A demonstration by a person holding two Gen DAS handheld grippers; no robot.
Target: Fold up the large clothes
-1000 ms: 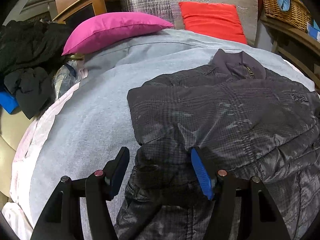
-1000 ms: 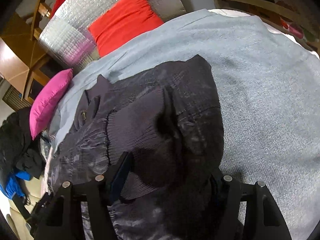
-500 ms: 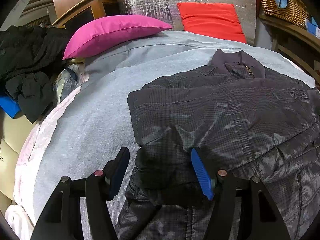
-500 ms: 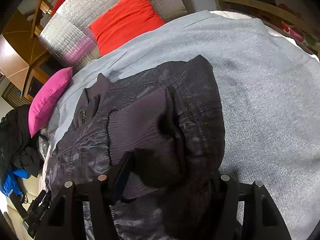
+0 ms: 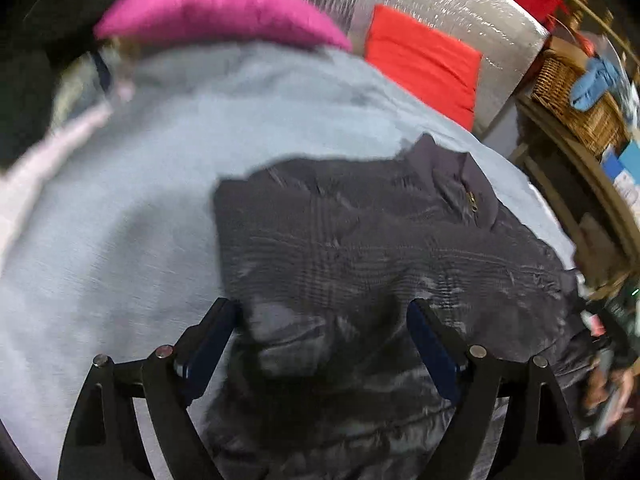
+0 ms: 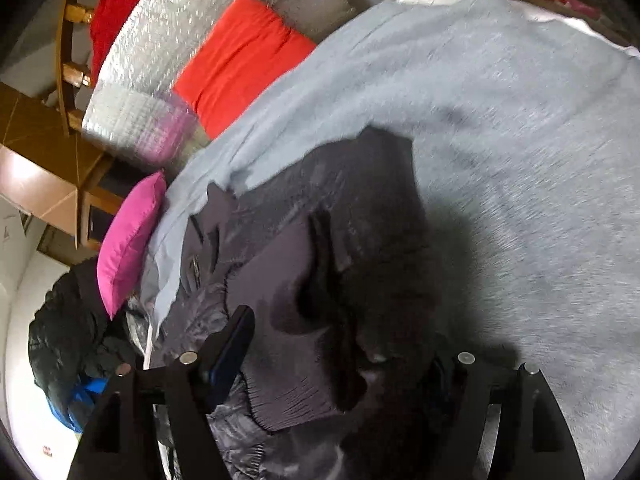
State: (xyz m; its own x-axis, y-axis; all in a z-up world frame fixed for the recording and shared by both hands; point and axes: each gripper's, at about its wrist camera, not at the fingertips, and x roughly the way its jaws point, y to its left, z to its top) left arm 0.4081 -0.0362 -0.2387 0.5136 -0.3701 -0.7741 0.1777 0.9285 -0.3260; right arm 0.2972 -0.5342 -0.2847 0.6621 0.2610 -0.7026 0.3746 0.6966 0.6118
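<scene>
- Jacket (image 5: pixel 360 248) dark, lying on grey blanket (image 5: pixel 120 220), sleeves folded in.
- Left gripper (image 5: pixel 324 316) fingers wide apart, straddling jacket fabric, clamping nothing.
- Right gripper (image 6: pixel 344 344) wide apart over jacket, right finger hidden.
- Pink pillow (image 5: pixel 216 4) behind.

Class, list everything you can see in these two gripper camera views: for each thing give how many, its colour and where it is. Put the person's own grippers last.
Jacket: one, dark grey, lying on the bed cover, collar toward the cushions.
Bed cover: one, light grey, spread beneath the jacket.
Pink cushion: one, magenta, at the cover's far edge.
Red cushion: one, red-orange, leaning on the silver padding.
Silver padding: one, silver, behind the cushions.
Wicker basket: one, tan, on the right-hand shelf.
Dark clothes pile: black, beside the bed.
Left gripper: one, black, open over the jacket.
Right gripper: one, black, open over the jacket.
</scene>
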